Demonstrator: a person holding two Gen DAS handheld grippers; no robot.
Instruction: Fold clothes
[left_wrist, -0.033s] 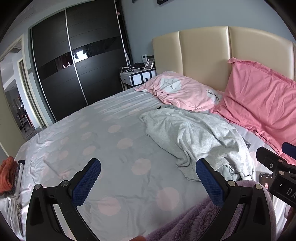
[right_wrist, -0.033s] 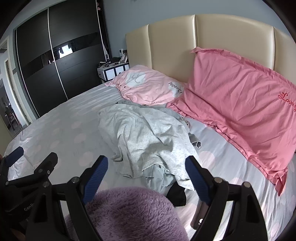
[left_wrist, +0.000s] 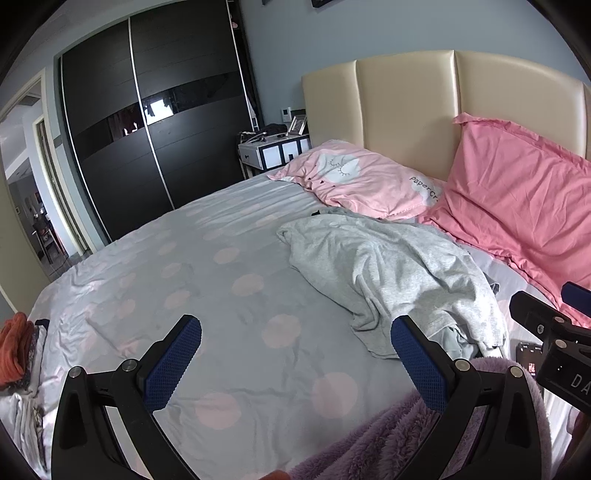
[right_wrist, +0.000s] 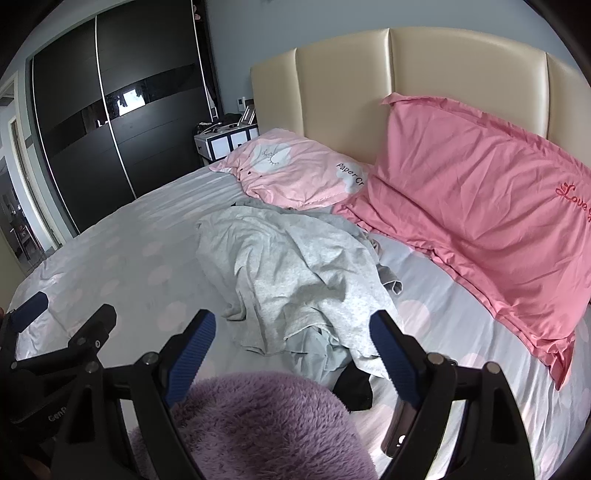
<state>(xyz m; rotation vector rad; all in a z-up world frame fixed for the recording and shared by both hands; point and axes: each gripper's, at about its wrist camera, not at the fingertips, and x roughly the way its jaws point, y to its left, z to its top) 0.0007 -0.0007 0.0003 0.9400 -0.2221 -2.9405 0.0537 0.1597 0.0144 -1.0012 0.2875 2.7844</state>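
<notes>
Grey T-shirt is lying crumpled (unfolded) near the bed's head; both grippers are hovering wide open, empty.

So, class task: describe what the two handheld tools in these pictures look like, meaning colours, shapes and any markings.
Both tools share one build: the left tool and right tool have black angular plastic fingers with silver screw heads and flat blue textured pads. White lettering on the bodies is only partly readable: "DA" on the right one, "Gen" on the left.
</notes>
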